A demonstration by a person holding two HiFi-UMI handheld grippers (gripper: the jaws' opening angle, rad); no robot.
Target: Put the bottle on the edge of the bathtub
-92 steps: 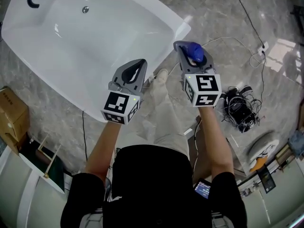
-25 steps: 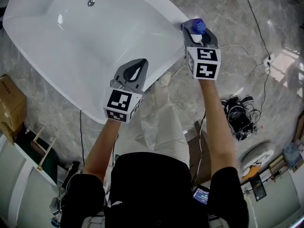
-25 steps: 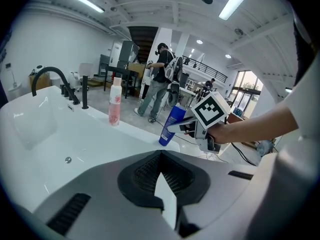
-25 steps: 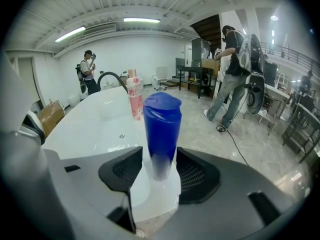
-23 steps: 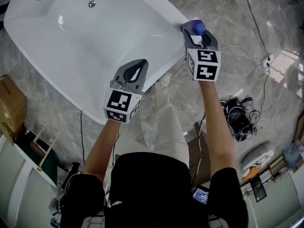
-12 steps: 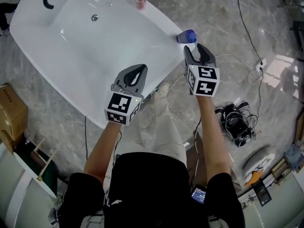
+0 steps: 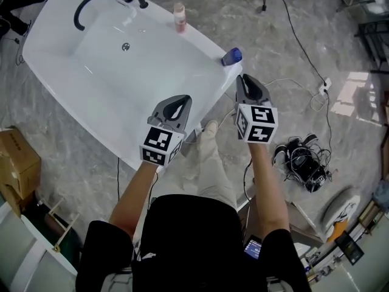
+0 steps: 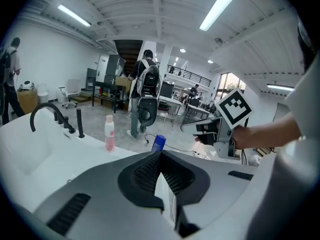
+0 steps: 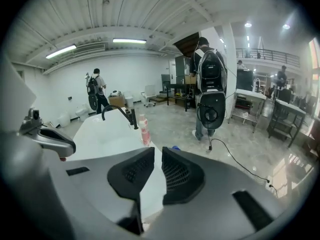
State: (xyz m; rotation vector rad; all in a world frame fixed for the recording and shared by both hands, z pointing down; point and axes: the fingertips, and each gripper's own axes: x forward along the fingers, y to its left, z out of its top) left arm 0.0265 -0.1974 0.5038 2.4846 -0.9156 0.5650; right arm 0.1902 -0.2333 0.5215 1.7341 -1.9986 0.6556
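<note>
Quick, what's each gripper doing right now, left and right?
Left gripper: closed, empty.
Right gripper: jaws closing, narrow gap left, nothing between them.

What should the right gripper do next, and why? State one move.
Probably draw the right gripper back toward the body: the blue bottle already stands on the bathtub edge, clear of the gripper, and the fingers, now closing, have nothing between them.

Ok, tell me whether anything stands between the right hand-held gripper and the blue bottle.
Nothing visible does. The blue bottle sits on the bathtub rim, apart from and just beyond the right hand-held gripper, whose jaws are closing with nothing between them.
</note>
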